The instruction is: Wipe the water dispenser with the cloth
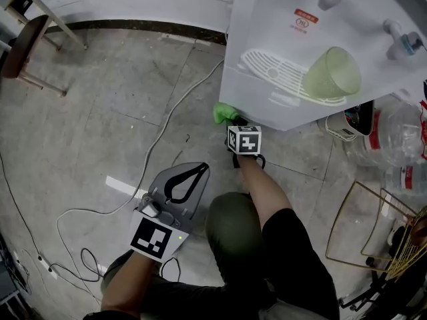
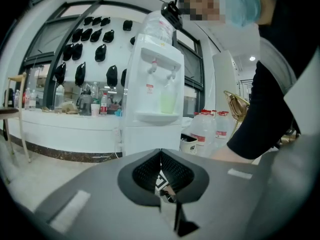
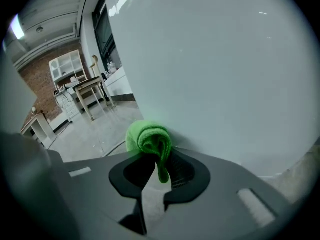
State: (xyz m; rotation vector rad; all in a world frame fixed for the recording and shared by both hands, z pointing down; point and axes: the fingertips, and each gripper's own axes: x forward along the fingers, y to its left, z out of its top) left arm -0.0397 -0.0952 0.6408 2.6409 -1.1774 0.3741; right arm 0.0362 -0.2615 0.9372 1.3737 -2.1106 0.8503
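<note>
A green cloth point(image 3: 147, 138) is clamped in the right gripper point(image 3: 159, 159) and pressed, seemingly, against the dispenser's point(image 1: 280, 39) lower left side. The left gripper point(image 2: 160, 154) is held nearer, jaws together, empty.

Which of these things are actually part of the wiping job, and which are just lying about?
Part of the job: water dispenser; green cloth against its white panel; right gripper clamping it.
Lying about: green cup on the dispenser; water bottles; floor cable; stool; left gripper, shut, empty.
</note>
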